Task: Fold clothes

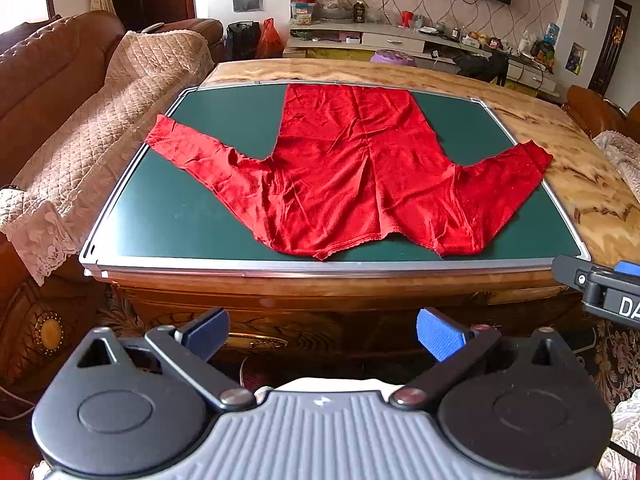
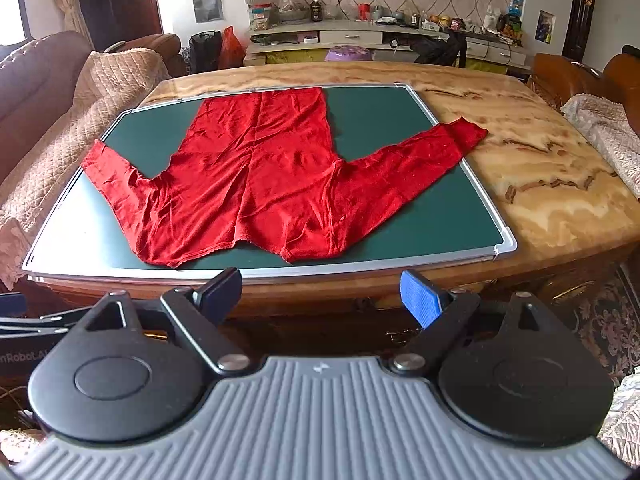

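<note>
Garment: red long-sleeved top (image 1: 352, 168) flat on green metal-framed board (image 1: 168, 216), sleeves toward 10 and 2 o'clock.
Worktop: marbled wooden worktop (image 2: 540, 184).
Left claw (image 1: 322, 334): wide open, empty.
Right claw (image 2: 320, 294): wide open, empty.
Surroundings: brown quilt-covered sofa (image 1: 80, 112), 9 o'clock.

My left claw (image 1: 322, 334) fills the bottom of its frame: a grey ribbed housing with a small white mark at its centre, flanked by two round black discs, each with a raised circle. Black arms pivot on silver screws and end in blue textured pads (image 1: 439, 338). My right claw (image 2: 320, 300) looks the same, grey ribs, black discs, blue pads (image 2: 420, 298). At the left frame's right edge its black body bears white letters "DA".
</note>
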`<move>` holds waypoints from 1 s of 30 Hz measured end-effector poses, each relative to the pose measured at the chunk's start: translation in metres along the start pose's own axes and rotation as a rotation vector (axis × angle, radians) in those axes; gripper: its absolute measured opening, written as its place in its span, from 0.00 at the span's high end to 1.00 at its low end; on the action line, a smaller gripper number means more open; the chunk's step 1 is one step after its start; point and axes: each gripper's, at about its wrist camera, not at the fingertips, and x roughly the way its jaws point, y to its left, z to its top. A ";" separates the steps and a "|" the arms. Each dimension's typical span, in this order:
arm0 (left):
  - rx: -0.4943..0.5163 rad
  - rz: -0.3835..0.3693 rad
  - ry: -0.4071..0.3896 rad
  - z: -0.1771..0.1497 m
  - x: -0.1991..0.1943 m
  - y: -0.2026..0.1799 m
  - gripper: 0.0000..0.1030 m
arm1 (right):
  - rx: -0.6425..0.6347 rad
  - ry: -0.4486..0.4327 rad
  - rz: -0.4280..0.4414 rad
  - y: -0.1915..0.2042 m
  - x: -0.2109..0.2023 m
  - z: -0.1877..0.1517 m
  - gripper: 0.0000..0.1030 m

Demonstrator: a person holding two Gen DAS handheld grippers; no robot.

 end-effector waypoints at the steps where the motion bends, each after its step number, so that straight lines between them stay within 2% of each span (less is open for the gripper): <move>1: -0.001 -0.002 0.002 -0.001 0.001 -0.002 0.00 | 0.000 0.000 0.001 0.001 0.005 -0.004 0.09; 11: 0.000 -0.005 0.018 0.007 0.002 0.005 0.00 | 0.003 0.017 -0.003 -0.002 0.016 0.000 0.09; 14: 0.006 0.013 0.013 0.003 0.010 -0.005 0.00 | -0.003 0.019 0.001 -0.004 0.015 -0.001 0.09; 19: 0.000 0.013 0.024 0.009 0.016 0.006 0.00 | -0.015 0.023 0.011 -0.007 0.013 -0.004 0.09; 22: 0.001 0.025 0.022 0.008 0.019 0.002 0.00 | -0.019 0.029 0.022 0.006 0.029 0.009 0.09; 30: -0.019 0.022 0.051 0.017 0.039 0.013 0.00 | -0.072 0.018 0.027 0.016 0.037 0.018 0.09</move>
